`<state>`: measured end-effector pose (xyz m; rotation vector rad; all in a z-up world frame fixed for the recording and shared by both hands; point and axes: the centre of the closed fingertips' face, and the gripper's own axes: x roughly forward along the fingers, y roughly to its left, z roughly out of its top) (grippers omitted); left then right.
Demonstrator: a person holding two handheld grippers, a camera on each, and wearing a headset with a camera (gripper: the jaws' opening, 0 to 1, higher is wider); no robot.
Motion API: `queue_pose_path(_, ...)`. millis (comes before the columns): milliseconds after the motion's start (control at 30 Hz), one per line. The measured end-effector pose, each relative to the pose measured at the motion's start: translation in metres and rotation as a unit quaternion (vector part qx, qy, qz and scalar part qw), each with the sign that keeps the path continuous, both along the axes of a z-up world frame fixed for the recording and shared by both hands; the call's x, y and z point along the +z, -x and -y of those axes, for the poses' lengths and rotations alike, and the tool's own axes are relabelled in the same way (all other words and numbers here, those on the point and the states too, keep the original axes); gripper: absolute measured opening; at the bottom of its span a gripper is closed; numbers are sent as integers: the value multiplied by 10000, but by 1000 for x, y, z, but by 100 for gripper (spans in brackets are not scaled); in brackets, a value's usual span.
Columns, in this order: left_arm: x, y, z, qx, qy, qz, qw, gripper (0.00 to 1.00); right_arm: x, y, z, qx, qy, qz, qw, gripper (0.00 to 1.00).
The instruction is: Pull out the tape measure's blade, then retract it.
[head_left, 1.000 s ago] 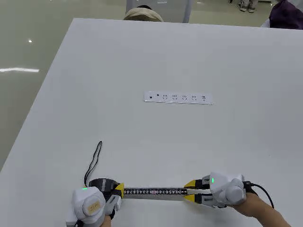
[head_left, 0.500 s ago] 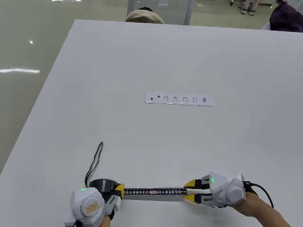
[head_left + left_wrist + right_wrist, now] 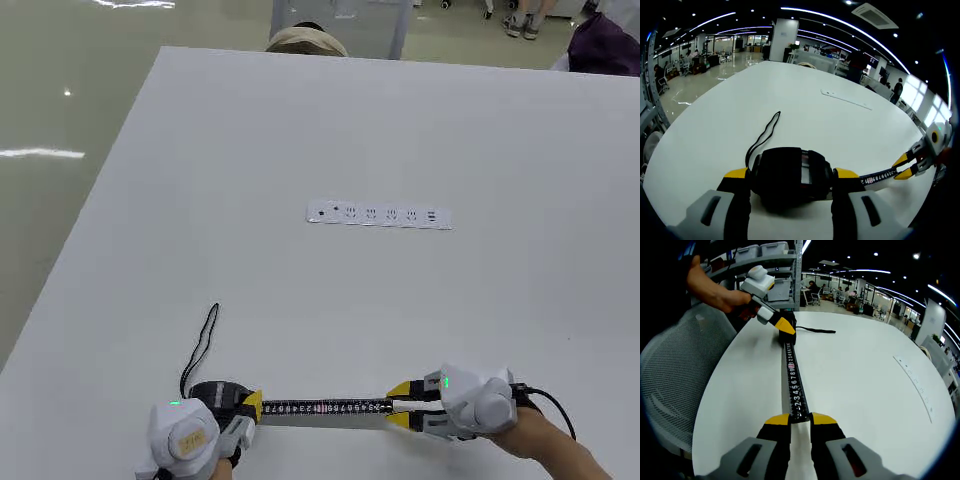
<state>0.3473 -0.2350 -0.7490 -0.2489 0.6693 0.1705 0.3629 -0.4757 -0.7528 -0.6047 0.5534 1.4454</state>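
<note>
Tape measure (image 3: 790, 162) sits clamped between my left gripper (image 3: 790, 173) jaws; right gripper (image 3: 800, 418) jaws pinch the blade (image 3: 792, 380) tip; a weak pinch risks snap-back.

Right gripper (image 3: 799, 421) pinching blade (image 3: 793, 382) tip — blade stretched across white table (image 3: 855, 390), left gripper (image 3: 782, 325) clamping the case (image 3: 789, 336)

The tape measure (image 3: 790, 175) carries white numerals on its black blade (image 3: 793, 382), nipped in my right gripper (image 3: 800, 419). There I read 2, 3, 4, 5, 6, 7, 8, 9 running away from my tips; beyond that they blur. In the head view the figures are too small. The yellow label (image 3: 191, 438) on my left gripper (image 3: 246, 404) has print I cannot read.
</note>
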Motion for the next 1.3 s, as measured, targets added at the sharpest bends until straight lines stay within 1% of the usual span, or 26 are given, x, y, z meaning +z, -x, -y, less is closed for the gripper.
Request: queue_pose_path(1300, 0, 0, -1, -24, 148, 45, 9999, 63, 2, 2, -27, 159, -37, -6, 9999, 12)
